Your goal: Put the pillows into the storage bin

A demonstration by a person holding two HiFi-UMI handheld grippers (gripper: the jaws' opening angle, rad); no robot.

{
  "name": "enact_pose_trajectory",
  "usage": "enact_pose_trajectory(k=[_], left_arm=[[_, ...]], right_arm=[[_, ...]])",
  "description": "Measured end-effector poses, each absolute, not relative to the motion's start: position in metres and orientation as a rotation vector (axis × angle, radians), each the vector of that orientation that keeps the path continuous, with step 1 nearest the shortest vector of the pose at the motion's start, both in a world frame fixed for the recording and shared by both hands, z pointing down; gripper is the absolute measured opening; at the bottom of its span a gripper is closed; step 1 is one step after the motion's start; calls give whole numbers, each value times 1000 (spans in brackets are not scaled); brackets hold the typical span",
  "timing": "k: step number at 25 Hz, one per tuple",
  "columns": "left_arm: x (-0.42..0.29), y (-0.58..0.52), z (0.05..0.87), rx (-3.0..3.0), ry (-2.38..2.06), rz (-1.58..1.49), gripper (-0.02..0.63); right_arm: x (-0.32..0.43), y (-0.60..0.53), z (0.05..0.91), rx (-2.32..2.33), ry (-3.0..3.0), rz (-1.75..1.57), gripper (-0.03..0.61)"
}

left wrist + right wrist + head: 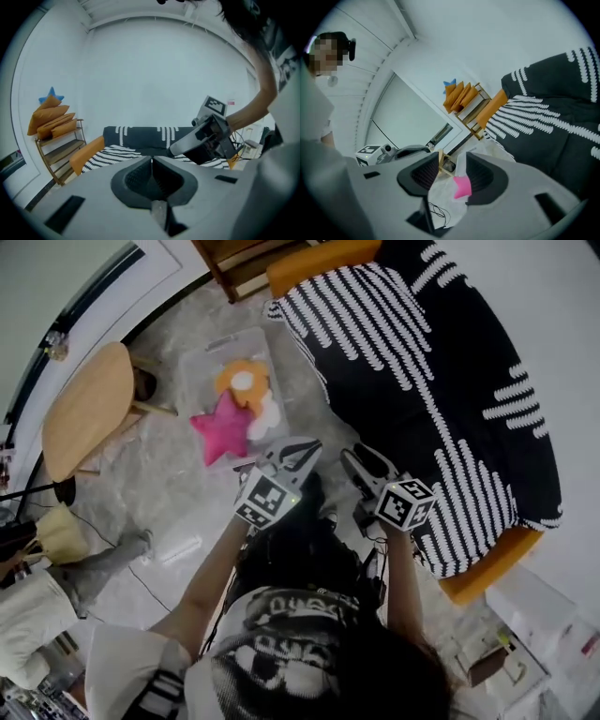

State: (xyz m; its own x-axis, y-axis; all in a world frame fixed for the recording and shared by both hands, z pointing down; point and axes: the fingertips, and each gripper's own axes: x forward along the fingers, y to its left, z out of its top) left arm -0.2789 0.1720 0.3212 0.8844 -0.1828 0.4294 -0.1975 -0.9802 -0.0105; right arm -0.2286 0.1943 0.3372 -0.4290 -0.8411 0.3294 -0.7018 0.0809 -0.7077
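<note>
The bin (199,360) sits on the floor just beside the sofa (450,371). In it lie a pink star pillow (222,427), an orange pillow (242,381) and a white pillow (269,415). Both grippers are up in the air near the bin. The left gripper (151,161) is closed tight with nothing in it. The right gripper (452,159) has its jaws apart and holds nothing. The pink star pillow shows through the gap, down in the bin.

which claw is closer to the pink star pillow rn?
Left. In the head view the left claw sits just right of the pink star pillow in the storage bin. The right claw is farther right, beside the striped sofa.
</note>
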Motion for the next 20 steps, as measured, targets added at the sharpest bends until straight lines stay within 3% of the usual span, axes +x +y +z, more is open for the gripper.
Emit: enact_pose_trajectory(k=[5, 15, 20], left_arm=[[-264, 252, 302, 3039, -272, 681, 5], [-261, 379, 275, 3041, -156, 689, 6], [-243, 412, 256, 3088, -60, 681, 5]], right_arm=[[-202, 278, 309, -1709, 2146, -1151, 139], [-167, 423, 269, -1920, 1947, -943, -7], [-156, 464, 261, -1972, 1887, -884, -8]])
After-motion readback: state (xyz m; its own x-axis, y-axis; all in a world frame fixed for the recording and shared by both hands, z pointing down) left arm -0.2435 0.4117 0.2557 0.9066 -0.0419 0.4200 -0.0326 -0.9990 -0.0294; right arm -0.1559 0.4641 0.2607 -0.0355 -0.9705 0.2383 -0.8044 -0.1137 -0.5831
